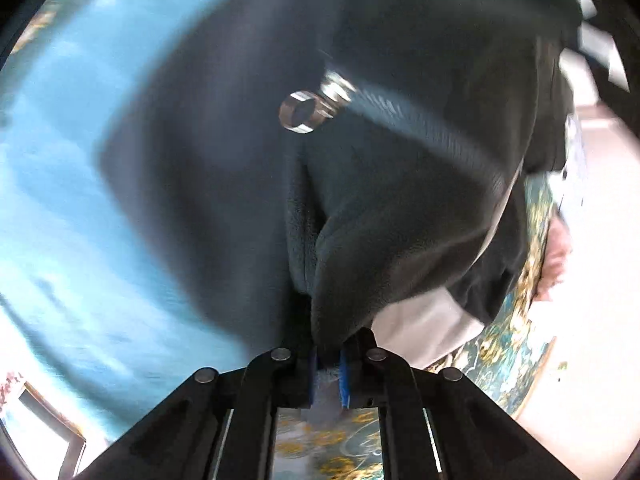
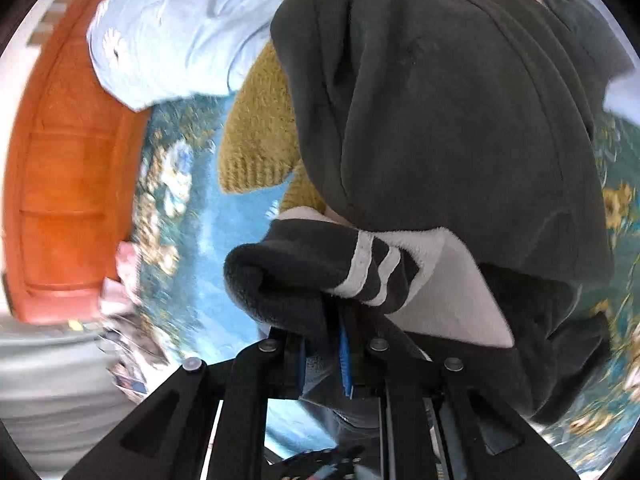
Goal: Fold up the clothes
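Observation:
A dark grey fleece garment with a white lining and a metal zipper pull fills the left wrist view, hanging over a blue patterned cloth. My left gripper is shut on a fold of the fleece at the bottom centre. In the right wrist view the same fleece garment drapes across the upper right, and its cuff carries white stripes. There my right gripper is shut on the dark cuff fabric, which bunches over its fingers.
A mustard knitted garment and a pale blue garment lie on the blue floral cloth. An orange wooden headboard stands at the left. Pale floor shows at the right of the left wrist view.

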`<move>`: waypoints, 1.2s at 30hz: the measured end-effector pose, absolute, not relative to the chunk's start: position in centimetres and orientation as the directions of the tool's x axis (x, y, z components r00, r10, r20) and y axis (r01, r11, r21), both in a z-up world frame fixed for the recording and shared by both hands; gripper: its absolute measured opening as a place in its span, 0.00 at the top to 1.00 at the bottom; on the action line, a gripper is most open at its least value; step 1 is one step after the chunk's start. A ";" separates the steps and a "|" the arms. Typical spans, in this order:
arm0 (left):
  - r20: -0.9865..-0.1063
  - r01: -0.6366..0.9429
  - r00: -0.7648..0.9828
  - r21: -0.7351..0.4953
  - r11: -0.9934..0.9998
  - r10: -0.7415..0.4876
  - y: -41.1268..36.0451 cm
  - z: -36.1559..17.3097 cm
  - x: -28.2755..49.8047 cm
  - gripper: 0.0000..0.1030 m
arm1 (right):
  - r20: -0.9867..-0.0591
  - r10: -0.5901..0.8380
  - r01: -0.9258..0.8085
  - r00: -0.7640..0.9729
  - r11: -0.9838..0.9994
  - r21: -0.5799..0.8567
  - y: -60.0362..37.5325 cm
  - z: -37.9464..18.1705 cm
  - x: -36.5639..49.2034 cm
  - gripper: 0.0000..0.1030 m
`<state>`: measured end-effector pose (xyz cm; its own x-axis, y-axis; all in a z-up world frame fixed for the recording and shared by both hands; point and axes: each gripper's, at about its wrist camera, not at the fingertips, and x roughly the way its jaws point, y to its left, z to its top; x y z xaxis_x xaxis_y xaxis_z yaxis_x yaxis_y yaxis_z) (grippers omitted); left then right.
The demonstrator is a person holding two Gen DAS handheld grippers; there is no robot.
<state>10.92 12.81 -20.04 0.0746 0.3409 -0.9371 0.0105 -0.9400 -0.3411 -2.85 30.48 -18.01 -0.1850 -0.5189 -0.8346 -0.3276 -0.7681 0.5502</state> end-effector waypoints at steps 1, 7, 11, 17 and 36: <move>-0.945 0.011 0.043 -0.323 -0.946 0.323 11.1 -18.6 10.3 0.92 | -0.817 -0.537 -0.349 -0.209 -0.740 0.575 30.8 -17.9 -2.4 0.87; -0.962 -0.060 -0.185 -0.195 -0.979 0.203 5.3 -8.5 8.1 0.92 | -0.668 -0.652 -0.364 -0.359 -0.561 0.744 30.6 -15.7 0.8 0.88; -0.922 -0.146 -0.345 -0.134 -0.980 0.177 3.7 -1.7 7.7 0.93 | -0.526 -0.696 -0.318 -0.488 -0.419 0.850 30.6 -12.9 2.8 0.88; -0.792 -0.260 -0.552 -0.133 -0.956 0.260 2.3 9.4 6.6 0.93 | -0.335 -0.670 -0.190 -0.662 -0.281 0.941 32.4 -6.1 6.5 0.88; -0.498 -0.725 -0.473 -0.249 -0.642 0.727 -8.4 25.5 14.2 0.93 | -0.095 -0.294 0.021 -0.951 -0.367 0.930 26.5 10.6 31.1 0.94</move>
